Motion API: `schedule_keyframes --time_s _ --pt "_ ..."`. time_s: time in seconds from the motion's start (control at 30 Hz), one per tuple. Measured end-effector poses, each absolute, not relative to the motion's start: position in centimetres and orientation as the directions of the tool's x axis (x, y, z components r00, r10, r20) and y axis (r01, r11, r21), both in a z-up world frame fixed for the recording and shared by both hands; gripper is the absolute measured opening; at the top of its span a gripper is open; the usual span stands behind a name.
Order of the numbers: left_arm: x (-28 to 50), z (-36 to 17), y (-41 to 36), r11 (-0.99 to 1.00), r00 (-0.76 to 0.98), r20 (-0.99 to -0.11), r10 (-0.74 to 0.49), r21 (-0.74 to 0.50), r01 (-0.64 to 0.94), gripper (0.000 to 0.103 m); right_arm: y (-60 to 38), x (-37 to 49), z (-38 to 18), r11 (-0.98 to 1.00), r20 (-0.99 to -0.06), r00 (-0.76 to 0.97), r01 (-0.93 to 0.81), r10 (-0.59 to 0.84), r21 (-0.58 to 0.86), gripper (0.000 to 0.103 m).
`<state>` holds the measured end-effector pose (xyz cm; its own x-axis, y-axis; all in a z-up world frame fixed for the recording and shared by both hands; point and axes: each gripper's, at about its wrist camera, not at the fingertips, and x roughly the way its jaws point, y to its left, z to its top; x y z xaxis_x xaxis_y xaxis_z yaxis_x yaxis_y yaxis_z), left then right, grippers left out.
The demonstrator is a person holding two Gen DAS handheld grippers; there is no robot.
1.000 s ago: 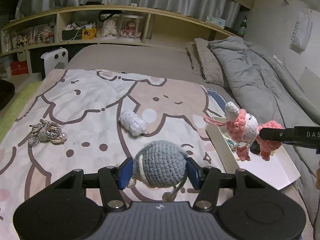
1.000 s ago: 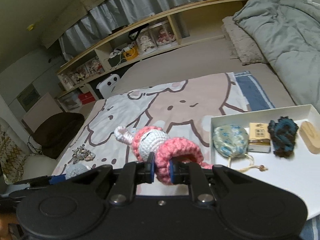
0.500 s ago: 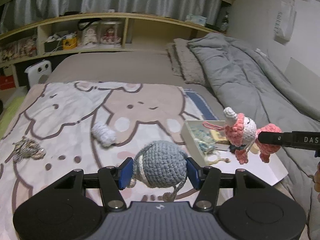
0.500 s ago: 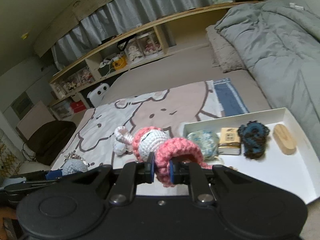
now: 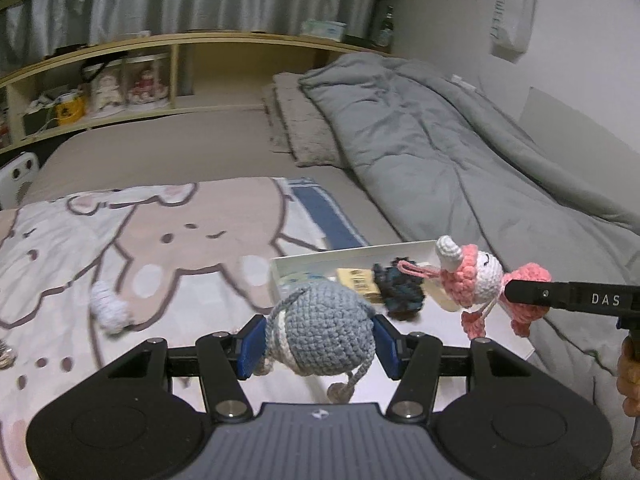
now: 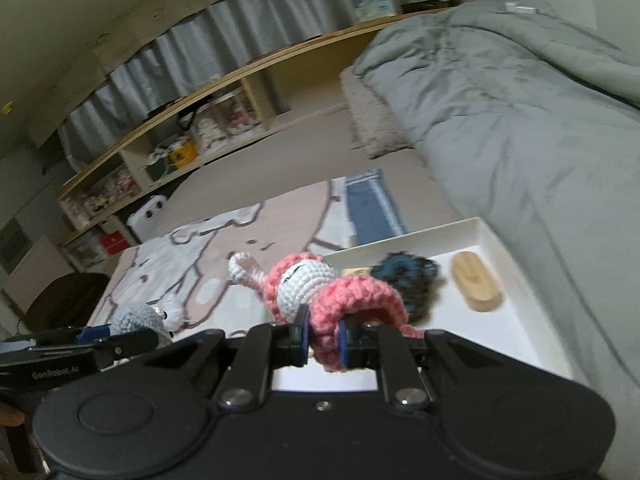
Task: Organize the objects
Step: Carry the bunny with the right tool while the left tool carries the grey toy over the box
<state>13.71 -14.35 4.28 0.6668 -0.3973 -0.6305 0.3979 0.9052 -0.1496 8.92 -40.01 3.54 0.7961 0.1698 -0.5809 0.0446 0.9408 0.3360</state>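
Observation:
My left gripper [image 5: 320, 340] is shut on a grey-blue crochet toy [image 5: 322, 330], carried above the cartoon blanket near the white tray [image 5: 280, 272]. My right gripper [image 6: 323, 340] is shut on a pink and white crochet doll [image 6: 320, 292], which hangs over the tray [image 6: 484, 232]; the doll [image 5: 476, 280] also shows at the right of the left wrist view. In the tray lie a dark blue crochet piece [image 6: 404, 276], a wooden oval [image 6: 476, 284] and a small yellow box [image 5: 356, 280]. A small white knitted item [image 5: 108, 306] lies on the blanket at left.
A grey duvet [image 5: 460, 160] covers the bed's right side, close to the tray's far edge. Shelves with boxed figures [image 5: 120, 84] run along the headboard. A pillow [image 5: 304, 132] lies behind the blanket. A person's hand [image 5: 628, 376] shows at the right edge.
Both grippers have travelled right with their toys, toward the tray. The white knitted item and the bundle on the blanket have slid to the left of the left wrist view.

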Motion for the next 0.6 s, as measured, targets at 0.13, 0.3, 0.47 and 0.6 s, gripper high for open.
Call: schedule_keyframes --time_s 0.13,0.3,0.47,0.6 --pt "14.3 3.8 -17.1 0.890 0.647 -0.636 -0.421 -0.152 0.430 0.057 -42.6 8.6 2.9 0.937 -0.587 0.799 0.093 0.131 0.336 0.015" --pt "15.1 3.1 -20.2 0.875 0.630 -0.642 -0.437 -0.142 0.463 0.057 -45.6 8.4 1.9 0.926 -0.597 0.798 0.161 0.081 0.341 0.015" --pt "15.9 2.4 -23.2 0.860 0.614 -0.645 -0.455 -0.140 0.490 0.057 -47.8 8.7 0.2 0.908 -0.612 0.788 0.213 0.058 0.360 0.015" --pt "16.3 1.1 -25.3 0.849 0.595 -0.655 -0.467 -0.145 0.507 0.057 -48.7 9.3 -1.6 0.893 -0.622 0.780 0.231 0.069 0.388 0.015"
